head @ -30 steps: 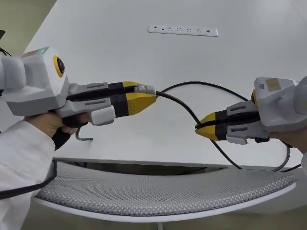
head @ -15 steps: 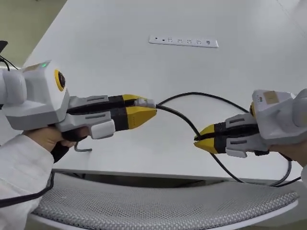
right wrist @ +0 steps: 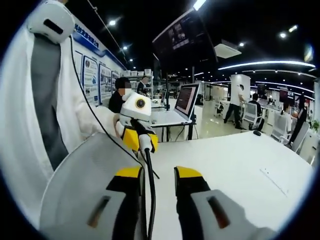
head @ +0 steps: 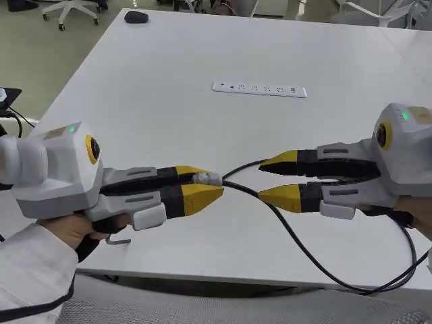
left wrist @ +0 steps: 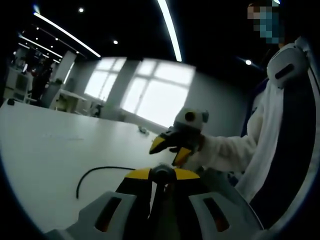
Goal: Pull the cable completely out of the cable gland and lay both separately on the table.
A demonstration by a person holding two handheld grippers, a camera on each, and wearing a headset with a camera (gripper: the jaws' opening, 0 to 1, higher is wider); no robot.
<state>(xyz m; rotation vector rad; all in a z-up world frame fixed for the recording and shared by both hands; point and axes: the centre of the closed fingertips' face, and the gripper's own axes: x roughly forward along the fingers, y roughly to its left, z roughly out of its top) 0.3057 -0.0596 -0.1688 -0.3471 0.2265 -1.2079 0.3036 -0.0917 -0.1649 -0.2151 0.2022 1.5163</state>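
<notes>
On the left, grips the cable gland (head: 208, 179) in the left gripper's (head: 213, 183) closed jaws, over the table (head: 169, 101). Midway, trails the cable (head: 297, 236) out of the gland (sagging past the near edge). On the right, holds the right gripper's (head: 261, 179) jaws apart around that cable.
</notes>
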